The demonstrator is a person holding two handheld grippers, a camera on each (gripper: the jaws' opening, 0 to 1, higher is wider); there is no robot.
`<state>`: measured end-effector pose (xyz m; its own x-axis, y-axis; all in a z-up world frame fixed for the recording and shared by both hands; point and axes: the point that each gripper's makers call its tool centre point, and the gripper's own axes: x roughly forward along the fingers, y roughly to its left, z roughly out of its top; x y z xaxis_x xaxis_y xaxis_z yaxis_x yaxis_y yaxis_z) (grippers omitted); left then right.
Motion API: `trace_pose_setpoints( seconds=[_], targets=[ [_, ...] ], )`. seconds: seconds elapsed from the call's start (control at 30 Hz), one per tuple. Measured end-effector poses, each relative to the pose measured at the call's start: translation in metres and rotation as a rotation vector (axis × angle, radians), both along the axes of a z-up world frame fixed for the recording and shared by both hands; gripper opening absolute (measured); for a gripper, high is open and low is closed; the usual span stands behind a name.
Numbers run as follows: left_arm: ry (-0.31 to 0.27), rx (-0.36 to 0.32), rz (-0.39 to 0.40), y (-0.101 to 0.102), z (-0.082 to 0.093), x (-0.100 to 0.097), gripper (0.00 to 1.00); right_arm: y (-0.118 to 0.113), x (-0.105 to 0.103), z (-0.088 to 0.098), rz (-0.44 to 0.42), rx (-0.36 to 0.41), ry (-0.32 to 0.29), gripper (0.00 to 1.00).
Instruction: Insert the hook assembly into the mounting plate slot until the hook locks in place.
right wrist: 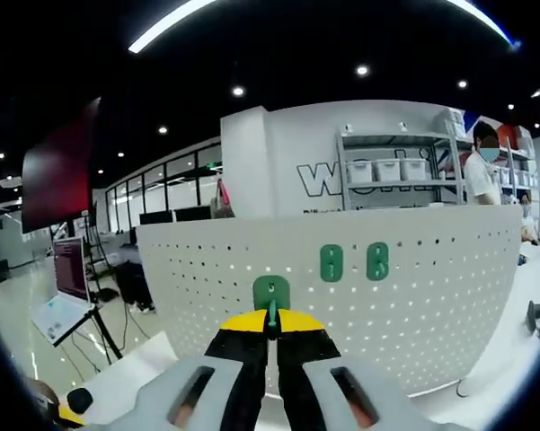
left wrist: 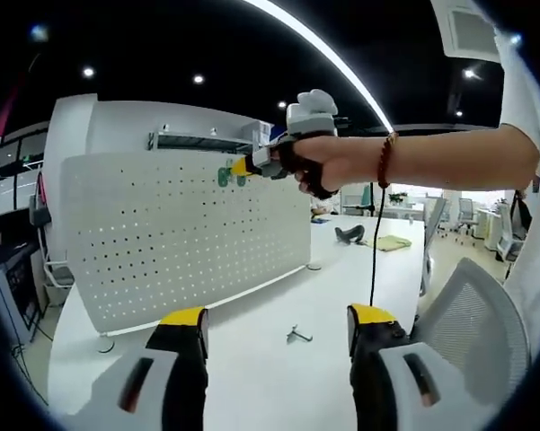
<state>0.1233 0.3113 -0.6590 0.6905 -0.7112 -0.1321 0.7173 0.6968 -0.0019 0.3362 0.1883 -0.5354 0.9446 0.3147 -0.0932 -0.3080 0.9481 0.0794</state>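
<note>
In the left gripper view, your left gripper (left wrist: 277, 325) hangs low over the white table (left wrist: 270, 377) with its yellow-tipped jaws spread wide and nothing between them. A small metal hook (left wrist: 298, 336) lies loose on the tabletop in the gap ahead of the jaws, apart from both. The white pegboard (left wrist: 184, 233) stands upright to the left, its lower edge running along the table and its right edge ending near the middle of the view; open tabletop stretches to the right of that edge toward a grey chair back (left wrist: 472, 323). Your right hand (left wrist: 328, 162) reaches in from the right, carrying the right gripper (left wrist: 243, 166) against the pegboard's upper right part, next to green pieces (left wrist: 226, 175) there.

In the right gripper view, your right gripper (right wrist: 271, 321) has its jaws pinched together on the green hook assembly (right wrist: 271, 296), whose plate sits against the pegboard (right wrist: 413, 305) face. Two more green hook plates (right wrist: 353, 262) sit on the board up and to the right, well clear of the held one. The board's top edge runs just above them; bare perforated face lies to either side.
</note>
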Motion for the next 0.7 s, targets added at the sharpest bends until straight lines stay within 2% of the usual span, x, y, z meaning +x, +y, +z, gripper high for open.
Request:
trace_pose_setpoints(
  seconds=[0.37,0.7],
  targets=[
    [0.008,-0.007,0.011,0.005,-0.004,0.005,0.64,0.004,0.016,0.004,-0.015,-0.004,-0.003,0.01],
    [0.029,-0.009,-0.012,-0.001,-0.011,0.002,0.64,0.01,0.025,0.01,-0.033,-0.017,-0.018,0.01]
  ],
)
